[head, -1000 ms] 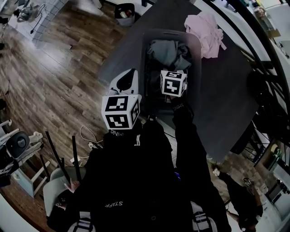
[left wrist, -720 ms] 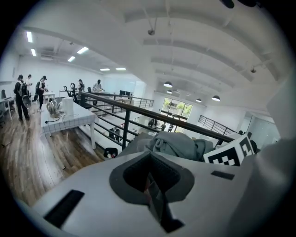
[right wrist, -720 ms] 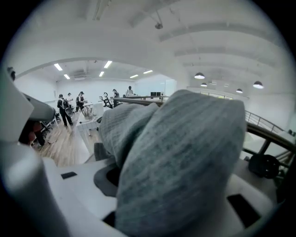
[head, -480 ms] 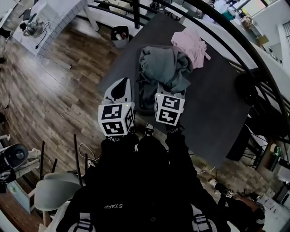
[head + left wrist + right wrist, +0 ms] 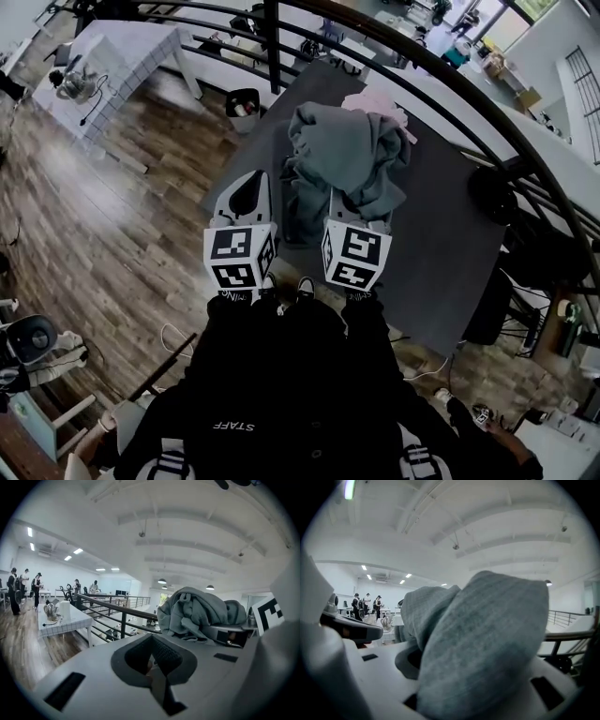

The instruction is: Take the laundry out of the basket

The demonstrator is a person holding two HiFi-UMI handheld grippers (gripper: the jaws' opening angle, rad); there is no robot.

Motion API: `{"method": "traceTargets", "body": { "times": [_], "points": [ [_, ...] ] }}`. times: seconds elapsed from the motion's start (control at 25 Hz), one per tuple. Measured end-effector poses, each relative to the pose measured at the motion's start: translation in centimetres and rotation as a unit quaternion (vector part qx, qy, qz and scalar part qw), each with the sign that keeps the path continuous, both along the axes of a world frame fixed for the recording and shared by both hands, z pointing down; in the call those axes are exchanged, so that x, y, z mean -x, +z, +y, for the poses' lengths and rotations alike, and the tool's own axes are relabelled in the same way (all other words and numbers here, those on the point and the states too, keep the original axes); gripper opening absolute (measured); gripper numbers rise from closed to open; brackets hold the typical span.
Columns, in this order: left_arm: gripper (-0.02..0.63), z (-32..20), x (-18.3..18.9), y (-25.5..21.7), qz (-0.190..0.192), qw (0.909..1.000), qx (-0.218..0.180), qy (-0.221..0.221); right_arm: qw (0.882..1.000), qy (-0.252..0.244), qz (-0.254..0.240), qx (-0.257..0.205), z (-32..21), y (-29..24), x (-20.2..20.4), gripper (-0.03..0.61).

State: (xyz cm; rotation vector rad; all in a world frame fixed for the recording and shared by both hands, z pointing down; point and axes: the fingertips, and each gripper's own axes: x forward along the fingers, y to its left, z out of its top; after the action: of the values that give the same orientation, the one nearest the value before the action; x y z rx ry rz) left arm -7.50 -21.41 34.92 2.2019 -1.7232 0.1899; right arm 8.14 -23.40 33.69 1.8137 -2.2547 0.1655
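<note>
Above the dark table [image 5: 441,225], our right gripper [image 5: 339,211] clamps the grey garment [image 5: 352,155], which buries its jaws and half-covers a pink garment [image 5: 375,101]; our left gripper [image 5: 152,662] is pinched closed, empty.

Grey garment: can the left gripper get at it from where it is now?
Probably yes. The grey garment hangs from the right gripper just beside the left gripper, with nothing between them. The left jaws are empty and look shut, so they would need opening first.
</note>
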Motion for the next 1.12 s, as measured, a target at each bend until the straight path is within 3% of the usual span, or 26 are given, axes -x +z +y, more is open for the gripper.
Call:
{"method": "traceTargets", "body": {
  "times": [0.76,1.12],
  "points": [
    [0.002,-1.6,-0.9,-8.5,0.002,0.9942,-0.106,0.018,0.993,-0.007,-0.015,-0.121,1.6,-10.2,0.2,0.195],
    [0.002,-2.3,-1.1,-10.8,-0.016,0.9894,-0.143,0.017,0.986,0.0,-0.024,-0.162,1.5,-12.8,-0.6,0.198]
  ]
}}
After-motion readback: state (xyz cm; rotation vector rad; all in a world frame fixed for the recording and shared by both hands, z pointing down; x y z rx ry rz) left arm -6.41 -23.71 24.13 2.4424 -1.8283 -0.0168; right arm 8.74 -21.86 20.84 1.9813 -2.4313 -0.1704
